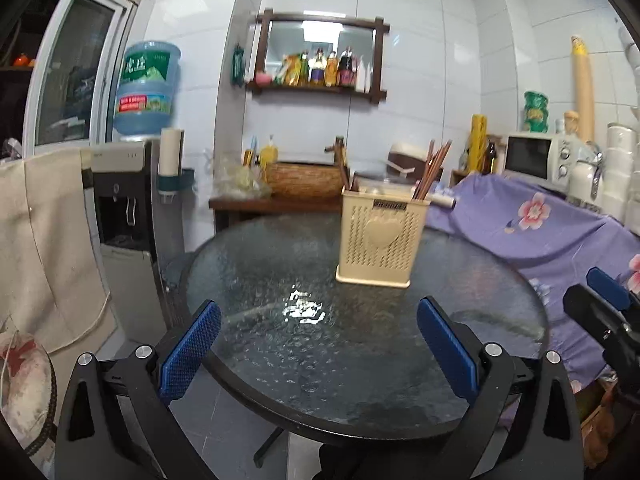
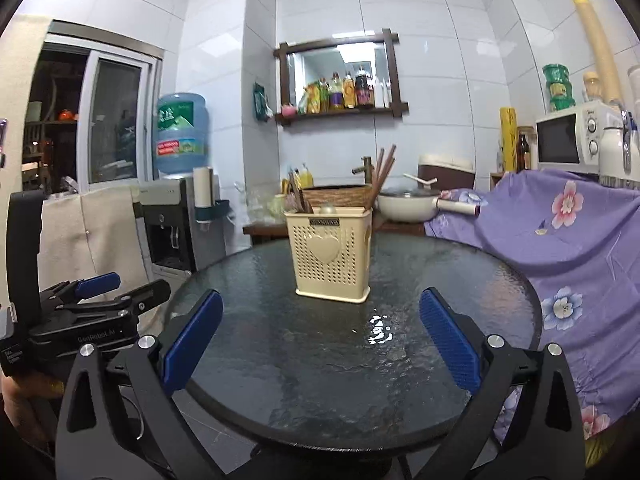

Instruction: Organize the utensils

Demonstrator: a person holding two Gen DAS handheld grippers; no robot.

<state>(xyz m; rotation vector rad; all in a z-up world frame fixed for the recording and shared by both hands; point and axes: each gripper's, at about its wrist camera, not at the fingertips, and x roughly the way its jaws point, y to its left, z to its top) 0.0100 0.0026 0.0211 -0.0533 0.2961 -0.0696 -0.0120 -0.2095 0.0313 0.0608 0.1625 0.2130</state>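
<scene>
A cream perforated utensil holder (image 1: 378,238) with a heart on its front stands upright on the round glass table (image 1: 280,360). Brown chopsticks (image 1: 434,166) stick out of its right side, and other utensils (image 2: 302,198) show at its left side in the right wrist view, where the holder (image 2: 330,254) sits mid-table (image 2: 280,380). My left gripper (image 1: 318,344) is open and empty, low over the near table edge. My right gripper (image 2: 320,340) is open and empty too. Each gripper shows in the other's view: the right one (image 1: 600,308) and the left one (image 2: 100,292).
A water dispenser (image 1: 124,216) with a blue bottle stands left. A purple flowered cloth (image 2: 560,248) covers furniture at the right, with a microwave (image 2: 572,138) behind. A side table holds a basket (image 1: 304,180) and a white pan (image 2: 408,206).
</scene>
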